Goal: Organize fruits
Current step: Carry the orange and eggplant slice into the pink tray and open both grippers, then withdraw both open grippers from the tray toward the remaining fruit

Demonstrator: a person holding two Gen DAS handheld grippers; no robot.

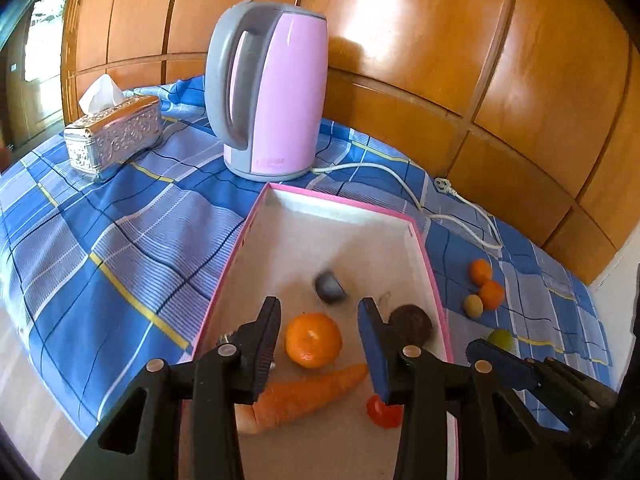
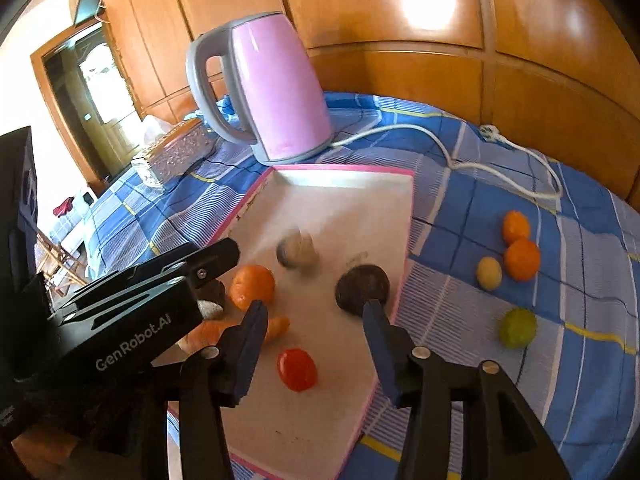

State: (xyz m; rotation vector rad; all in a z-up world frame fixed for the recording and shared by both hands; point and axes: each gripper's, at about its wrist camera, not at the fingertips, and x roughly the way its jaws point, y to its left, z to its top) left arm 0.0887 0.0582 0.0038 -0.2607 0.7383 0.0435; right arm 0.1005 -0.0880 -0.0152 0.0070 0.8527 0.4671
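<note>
A pink-rimmed white box (image 1: 340,236) (image 2: 360,208) holds an orange mandarin (image 1: 313,340) (image 2: 253,286), a carrot (image 1: 308,396) (image 2: 276,327), a red fruit (image 1: 384,412) (image 2: 297,369), a dark round fruit (image 1: 412,322) (image 2: 362,286) and a blurred grey-purple piece (image 1: 330,287) (image 2: 296,254). My left gripper (image 1: 320,344) is open and empty above the mandarin. My right gripper (image 2: 316,344) is open and empty over the box, above the red fruit. Outside the box, on the cloth to its right, lie two oranges (image 2: 520,258) (image 1: 490,294), a yellowish fruit (image 2: 489,273) (image 1: 473,305) and a green fruit (image 2: 517,327) (image 1: 501,338).
A pink kettle (image 1: 272,92) (image 2: 276,88) stands behind the box, its white cord (image 1: 420,196) (image 2: 500,168) trailing right. A silver tissue box (image 1: 114,136) (image 2: 176,152) sits at the back left. Blue checked cloth (image 1: 100,240) covers the table; wooden panels stand behind.
</note>
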